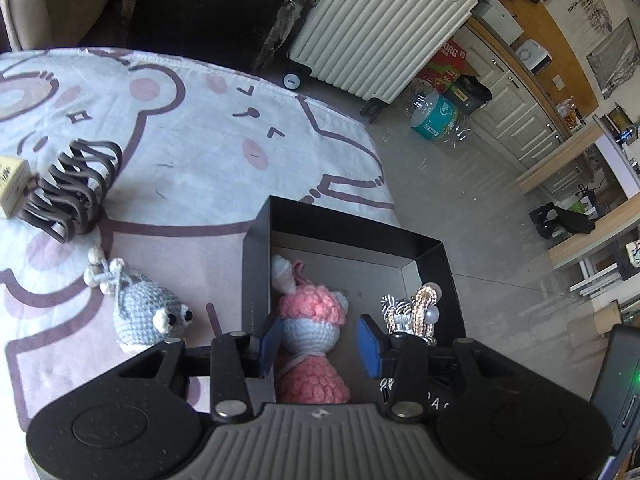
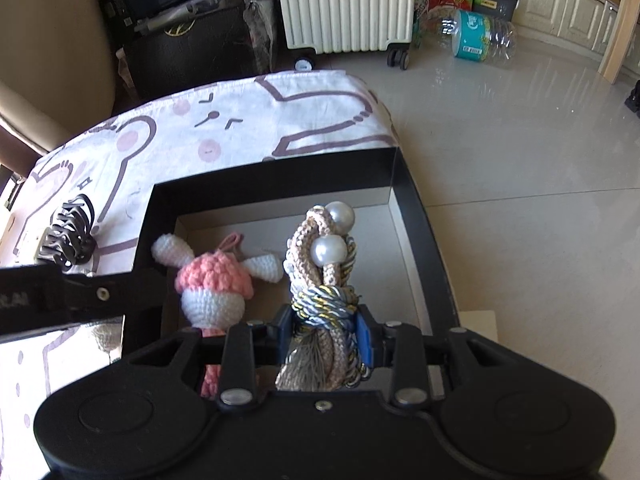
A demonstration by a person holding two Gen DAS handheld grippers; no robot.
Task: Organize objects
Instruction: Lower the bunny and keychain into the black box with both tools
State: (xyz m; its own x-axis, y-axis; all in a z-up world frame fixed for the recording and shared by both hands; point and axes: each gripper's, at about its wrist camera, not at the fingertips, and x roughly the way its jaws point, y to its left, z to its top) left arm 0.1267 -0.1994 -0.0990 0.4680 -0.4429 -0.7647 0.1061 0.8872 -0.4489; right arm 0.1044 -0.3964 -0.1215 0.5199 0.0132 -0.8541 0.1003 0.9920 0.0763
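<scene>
Box [image 1: 256, 280] is the landmark here, a black open-top one sitting at the table's corner on the cartoon-bear tablecloth [image 1: 208, 152]. Left gripper [image 1: 318, 344] is hanging over it with its blue pads spread apart, and the pink crochet doll [image 1: 312, 320] is lying inside the box between them, pads not pressing on it. Right gripper [image 2: 326, 330] is pinching a braided cord tassel with pearls [image 2: 324, 276], holding it upright over the box interior, just beside the doll. Outside the box, near its left wall, a grey crochet mouse [image 1: 148, 312] is lying on the cloth. Further out from that wall, a dark hair claw clip [image 1: 72, 188] is sitting next to a small yellowish carton [image 1: 12, 188].
</scene>
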